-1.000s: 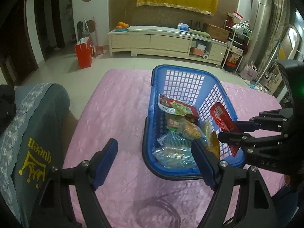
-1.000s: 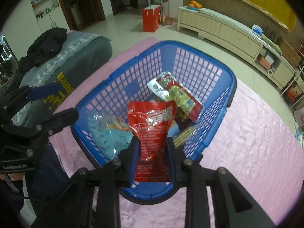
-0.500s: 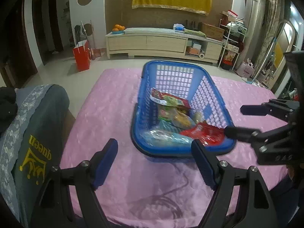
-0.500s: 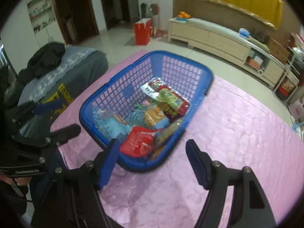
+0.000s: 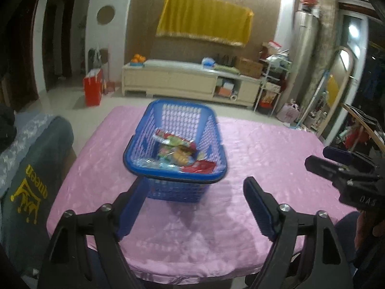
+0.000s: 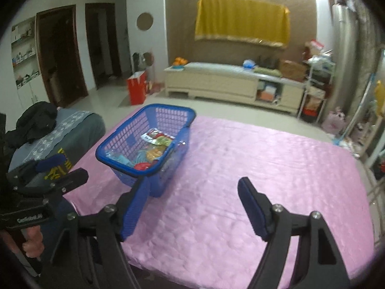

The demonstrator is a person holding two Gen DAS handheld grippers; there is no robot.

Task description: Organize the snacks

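My left tool (image 5: pixel 192 207) spread wide, holding nothing. My right tool (image 6: pixel 192 204) spread wide too, nothing in it. Both hang low at near edge of table (image 6: pixel 264 159), well back from basket (image 5: pixel 176 180), so nothing gets bumped. Basket sits on pink table, left of middle. Snacks (image 5: pixel 178 156) all lie inside basket, piled at near end: red pack, clear bags, yellow one. No snacks loose on table. I think job is about done.

Home living room: low TV cabinet (image 6: pixel 231 84), yellow wall cloth (image 6: pixel 241 21), doorways (image 6: pixel 60 55).
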